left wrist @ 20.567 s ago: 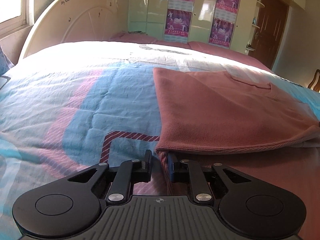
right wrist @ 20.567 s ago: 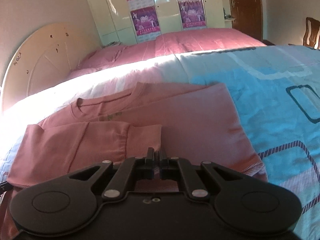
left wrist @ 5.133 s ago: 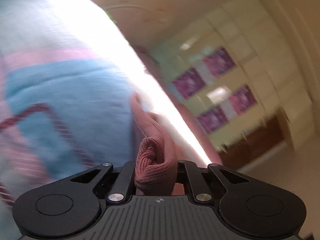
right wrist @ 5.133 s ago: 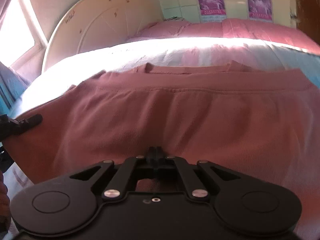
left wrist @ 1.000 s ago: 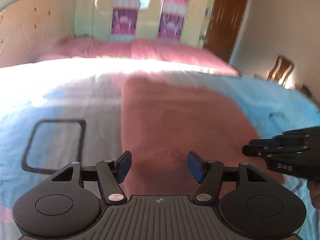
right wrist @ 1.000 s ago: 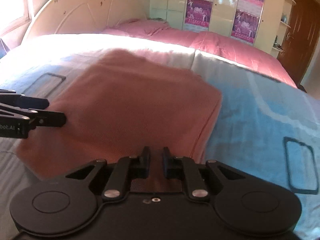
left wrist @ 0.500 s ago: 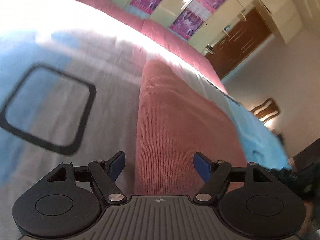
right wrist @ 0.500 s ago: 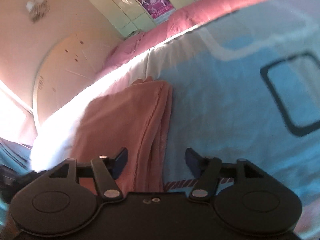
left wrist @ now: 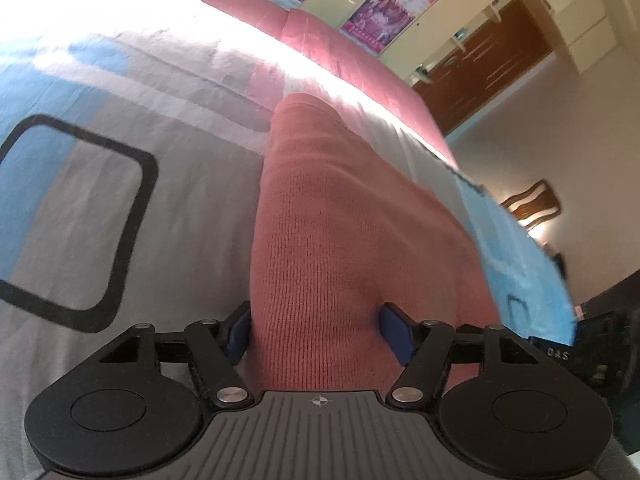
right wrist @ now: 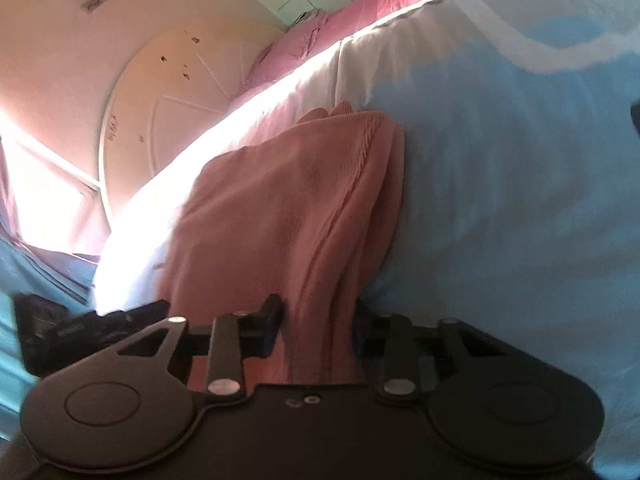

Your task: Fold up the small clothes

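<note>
A folded salmon-pink knit garment [left wrist: 340, 216] lies on the bed's blue, white and pink cover [left wrist: 120, 208]. My left gripper [left wrist: 320, 336] is open, its blue-padded jaws straddling the garment's near left edge. In the right wrist view the garment [right wrist: 288, 208] shows its stacked folded layers. My right gripper [right wrist: 318, 320] is open with its jaws either side of the garment's near right edge. The other gripper shows at the lower right of the left wrist view [left wrist: 592, 356] and at the lower left of the right wrist view [right wrist: 80, 328].
A cream curved headboard [right wrist: 168, 100] and pink pillows [left wrist: 320, 40] are at the bed's head. A wardrobe with purple posters [left wrist: 380, 12], a brown door [left wrist: 492, 56] and a wooden chair [left wrist: 532, 204] stand beyond the bed.
Both grippers have pushed forward onto the garment's near edge, so the fabric now sits between their open jaws. The right gripper's jaws have narrowed somewhat.
</note>
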The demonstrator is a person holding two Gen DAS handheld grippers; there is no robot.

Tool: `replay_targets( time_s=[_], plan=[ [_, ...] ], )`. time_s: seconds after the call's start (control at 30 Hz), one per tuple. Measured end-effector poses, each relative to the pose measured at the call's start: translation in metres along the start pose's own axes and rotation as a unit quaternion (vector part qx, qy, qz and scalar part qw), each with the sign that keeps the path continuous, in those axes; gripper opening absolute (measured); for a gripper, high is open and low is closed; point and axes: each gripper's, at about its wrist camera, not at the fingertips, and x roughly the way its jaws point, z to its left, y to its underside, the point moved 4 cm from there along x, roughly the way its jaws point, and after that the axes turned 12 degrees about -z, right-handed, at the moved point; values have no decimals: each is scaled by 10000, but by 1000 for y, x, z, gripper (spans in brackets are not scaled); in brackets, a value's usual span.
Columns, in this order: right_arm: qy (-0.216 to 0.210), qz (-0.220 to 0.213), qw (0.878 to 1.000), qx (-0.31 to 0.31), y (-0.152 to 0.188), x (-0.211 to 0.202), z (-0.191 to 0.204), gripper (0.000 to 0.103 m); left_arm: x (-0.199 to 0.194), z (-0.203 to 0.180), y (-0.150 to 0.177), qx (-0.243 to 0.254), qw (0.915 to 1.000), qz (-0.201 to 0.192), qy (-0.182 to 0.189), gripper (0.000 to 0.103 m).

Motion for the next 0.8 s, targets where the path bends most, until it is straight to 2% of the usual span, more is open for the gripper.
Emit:
replay_targets(
  time_s=[0.03,0.07,0.13,0.23,0.4,0.53,0.67,0.8],
  plan=[
    [76,-13,9998,-173,3,-4,3,26,-1,-3,-1,78,9999,-20,-70,54],
    [210,-35,9988,-435,5,-3,10,25,0,-8,-2,212,9997,-42,-149,50],
    [491,-79,9950,-871,8,-6,24,22,-3,-19,-6,665,9973,-110,-302,38],
    [930,-238,9832,-1551,13,-12,47,20,-11,-43,-7,1428,9882,-260,-481,32],
    [1159,-558,9698,-2074,13,-28,86,20,-31,-58,-17,1883,9805,-429,-360,30],
    [1238,-720,9593,-2436,14,-29,126,20,-58,-53,-29,2178,9741,-539,-297,30],
    [1232,-807,9526,-2662,21,-15,166,20,-89,-31,-50,2248,9715,-676,-317,30],
    [1127,-835,9515,-2739,31,11,205,20,-122,8,-72,2249,9701,-790,-445,30]
  ],
)
